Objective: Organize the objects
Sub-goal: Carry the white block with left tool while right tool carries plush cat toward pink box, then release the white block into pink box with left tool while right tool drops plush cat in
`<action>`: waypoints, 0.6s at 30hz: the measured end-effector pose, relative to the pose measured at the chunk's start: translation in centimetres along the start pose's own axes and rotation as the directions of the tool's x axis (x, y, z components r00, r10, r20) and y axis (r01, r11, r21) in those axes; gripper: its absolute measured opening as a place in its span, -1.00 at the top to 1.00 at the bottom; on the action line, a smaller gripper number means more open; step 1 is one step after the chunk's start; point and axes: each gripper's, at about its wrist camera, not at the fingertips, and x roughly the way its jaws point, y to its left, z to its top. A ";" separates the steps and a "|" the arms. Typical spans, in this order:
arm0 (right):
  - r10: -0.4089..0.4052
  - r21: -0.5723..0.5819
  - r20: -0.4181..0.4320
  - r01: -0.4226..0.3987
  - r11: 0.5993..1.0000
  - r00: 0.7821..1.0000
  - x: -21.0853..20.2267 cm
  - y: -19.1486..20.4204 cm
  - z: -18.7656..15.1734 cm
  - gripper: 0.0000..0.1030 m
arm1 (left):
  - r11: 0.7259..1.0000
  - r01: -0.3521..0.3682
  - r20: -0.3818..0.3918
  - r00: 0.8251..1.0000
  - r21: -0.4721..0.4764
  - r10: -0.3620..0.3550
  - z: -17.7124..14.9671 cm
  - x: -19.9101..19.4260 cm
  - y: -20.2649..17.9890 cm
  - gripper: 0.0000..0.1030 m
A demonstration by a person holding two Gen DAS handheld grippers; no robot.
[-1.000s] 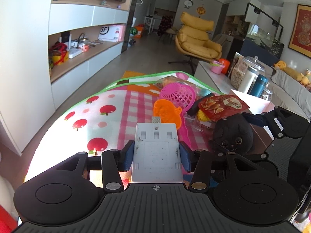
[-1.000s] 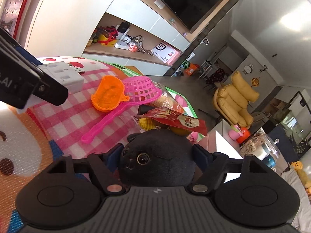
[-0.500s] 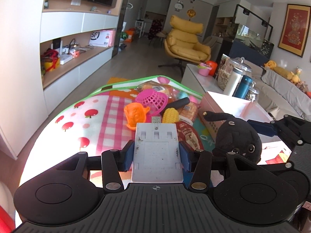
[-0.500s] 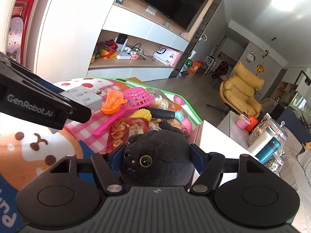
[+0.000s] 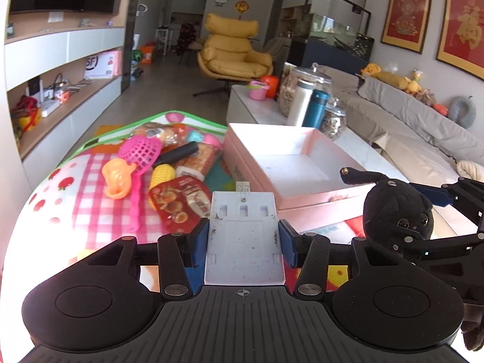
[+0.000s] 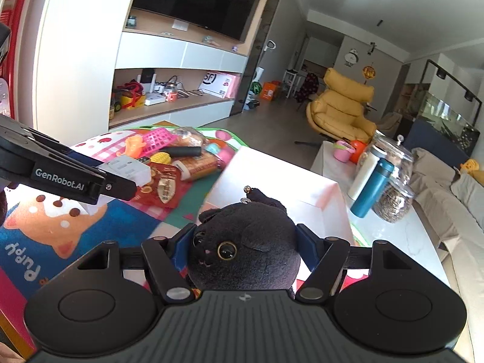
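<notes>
— What are you carrying?

— My left gripper [image 5: 243,236] pinches a white adapter block [image 5: 243,227] by its sides. My right gripper [image 6: 245,251] squeezes a black plush cat [image 6: 248,242]. Both hang in the air near the front edge of the open pink box [image 5: 290,163], above the play mat [image 5: 90,199].

— What worries you?

— The plush is soft, so I think it could slip or snag its metal loop on the box wall. The two grippers are near each other and might collide over the box. The block could land on the snack packet [image 5: 178,202] instead.
</notes>
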 end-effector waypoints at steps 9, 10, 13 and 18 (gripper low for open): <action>-0.027 0.230 -0.007 0.027 0.973 1.000 -2.3 -8.1 -2.1 -0.36 | 0.996 0.061 0.064 0.996 0.070 -0.065 6.2 3.0 -5.9 -0.03; -0.039 0.242 0.001 0.038 0.970 0.999 -2.5 -8.8 -2.4 -0.36 | 0.997 0.066 0.063 0.996 0.046 -0.069 7.0 4.0 -6.1 -0.03; -0.073 0.258 0.022 0.064 0.964 0.997 -3.0 -9.8 -3.0 -0.36 | 0.998 0.065 0.061 0.996 -0.017 -0.064 8.9 7.6 -6.5 -0.03; -0.090 0.294 0.018 0.081 0.952 0.996 -3.2 -11.5 -3.8 -0.36 | 0.999 -0.005 0.015 1.000 -0.037 0.006 8.8 12.5 -5.7 -0.01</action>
